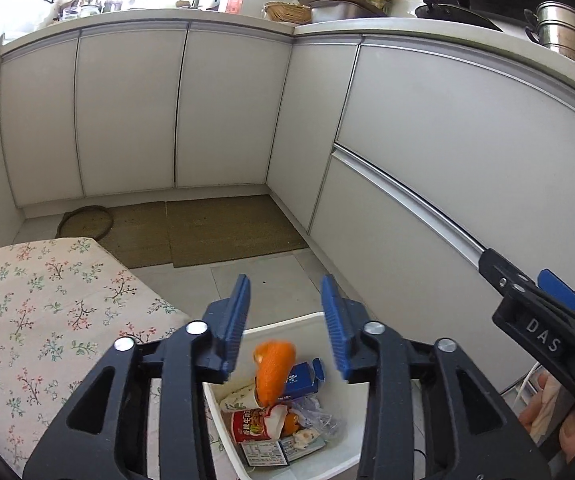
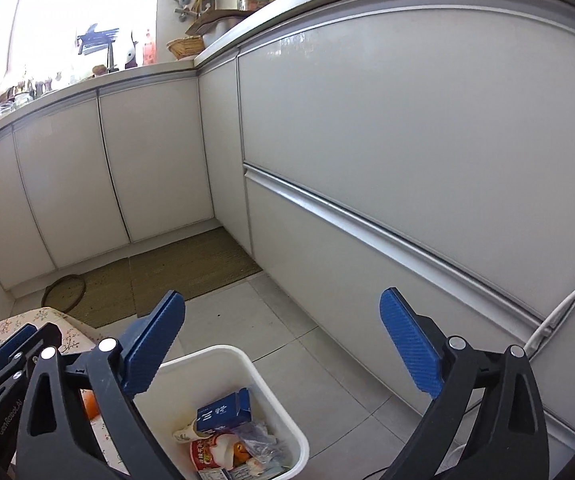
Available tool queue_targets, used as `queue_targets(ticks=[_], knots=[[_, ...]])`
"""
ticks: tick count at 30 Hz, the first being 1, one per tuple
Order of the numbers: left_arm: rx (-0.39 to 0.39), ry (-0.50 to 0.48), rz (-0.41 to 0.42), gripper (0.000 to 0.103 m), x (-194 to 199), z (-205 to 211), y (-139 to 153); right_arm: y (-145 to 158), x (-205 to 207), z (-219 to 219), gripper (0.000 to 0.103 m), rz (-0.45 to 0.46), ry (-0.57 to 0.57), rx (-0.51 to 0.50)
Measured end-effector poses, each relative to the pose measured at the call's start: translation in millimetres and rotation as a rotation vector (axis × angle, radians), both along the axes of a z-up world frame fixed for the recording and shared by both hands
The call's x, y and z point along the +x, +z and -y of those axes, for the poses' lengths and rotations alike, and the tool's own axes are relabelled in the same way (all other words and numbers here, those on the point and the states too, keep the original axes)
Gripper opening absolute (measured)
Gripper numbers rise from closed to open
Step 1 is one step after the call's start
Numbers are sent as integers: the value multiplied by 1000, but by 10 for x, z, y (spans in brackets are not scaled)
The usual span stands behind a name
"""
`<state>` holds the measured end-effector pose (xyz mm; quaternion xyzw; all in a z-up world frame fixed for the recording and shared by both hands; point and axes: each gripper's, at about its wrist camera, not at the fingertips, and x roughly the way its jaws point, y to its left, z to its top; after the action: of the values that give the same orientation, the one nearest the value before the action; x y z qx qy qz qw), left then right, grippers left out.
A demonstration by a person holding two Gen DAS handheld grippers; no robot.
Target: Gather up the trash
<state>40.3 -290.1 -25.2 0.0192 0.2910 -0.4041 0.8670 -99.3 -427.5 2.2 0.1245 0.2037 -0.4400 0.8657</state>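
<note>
A white trash bin (image 1: 275, 326) stands on the floor beside a table with a floral cloth (image 1: 39, 320). It holds a blue carton (image 1: 301, 378), a red noodle cup (image 1: 255, 424), a paper cup and plastic wrap. An orange peel (image 1: 273, 368), blurred, is in the air over the bin, below my left gripper (image 1: 285, 332), whose jaws are apart and hold nothing. In the right wrist view my right gripper (image 2: 283, 348) is wide open and empty above the bin (image 2: 247, 364); the carton (image 2: 223, 410) and the orange piece (image 2: 89, 404) show there too.
White lower cabinets (image 1: 227, 108) wrap the corner, with a drawer front (image 2: 407, 120) close on the right. Brown mats (image 1: 223, 228) lie on the tiled floor (image 2: 311, 372). A white cable (image 2: 567, 304) hangs at the right. Pots and clutter sit on the counter (image 1: 419, 20).
</note>
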Motion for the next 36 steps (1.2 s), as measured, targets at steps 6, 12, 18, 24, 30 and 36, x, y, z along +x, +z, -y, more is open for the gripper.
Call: queue_targets(ticks=[6, 12, 18, 24, 30, 36], knots=[[7, 88, 64, 84, -53, -83, 66, 115, -147, -120, 96, 42, -37, -83], [-34, 253, 243, 96, -248, -435, 390, 202, -157, -333, 96, 55, -5, -92], [-66, 268, 284, 96, -388, -696, 579, 265, -189, -600, 96, 59, 33, -77], [-22, 310, 279, 96, -480, -951, 635, 314, -246, -916, 96, 79, 95, -84], [8, 364, 257, 96, -552, -1284, 673, 349, -344, -1163, 96, 124, 137, -84], [51, 395, 219, 96, -634, -1548, 618, 273, -373, -1402, 96, 101, 193, -81]])
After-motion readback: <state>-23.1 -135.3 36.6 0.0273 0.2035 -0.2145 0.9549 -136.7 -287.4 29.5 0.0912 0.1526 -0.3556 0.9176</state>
